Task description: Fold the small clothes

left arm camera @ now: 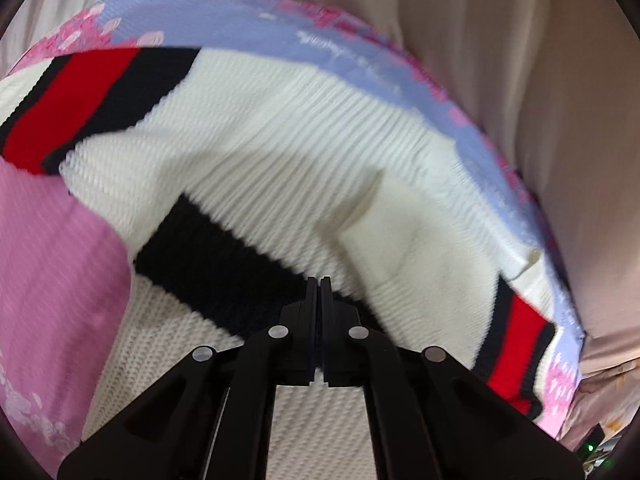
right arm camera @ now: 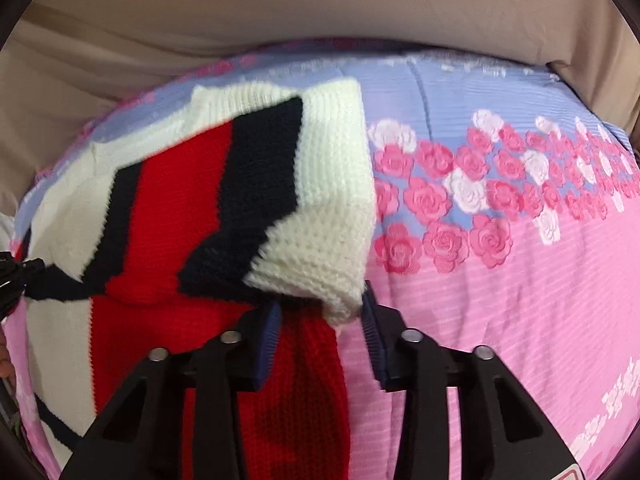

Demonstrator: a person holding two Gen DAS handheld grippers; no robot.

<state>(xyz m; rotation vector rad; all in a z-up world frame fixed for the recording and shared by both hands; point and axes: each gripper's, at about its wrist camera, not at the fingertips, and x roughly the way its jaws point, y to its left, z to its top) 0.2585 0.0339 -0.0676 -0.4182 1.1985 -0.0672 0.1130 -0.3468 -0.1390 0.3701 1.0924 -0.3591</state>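
A small knitted sweater (left arm camera: 304, 152), cream with red and dark navy stripes, lies on a pink and blue floral bedsheet (left arm camera: 52, 272). My left gripper (left arm camera: 319, 284) is shut, its fingers pressed together on the sweater's dark stripe and cream knit. In the right wrist view the sweater (right arm camera: 168, 216) is folded over at the left, with a cream corner hanging between the fingers. My right gripper (right arm camera: 320, 312) is open, its blue pads (right arm camera: 269, 336) apart around that corner. The left gripper's tip (right arm camera: 10, 276) shows at the far left edge, on the sweater.
The floral sheet (right arm camera: 500, 260) stretches to the right with rose prints. A beige cloth (right arm camera: 280, 12) hangs or lies behind the bed, also showing in the left wrist view (left arm camera: 520, 80).
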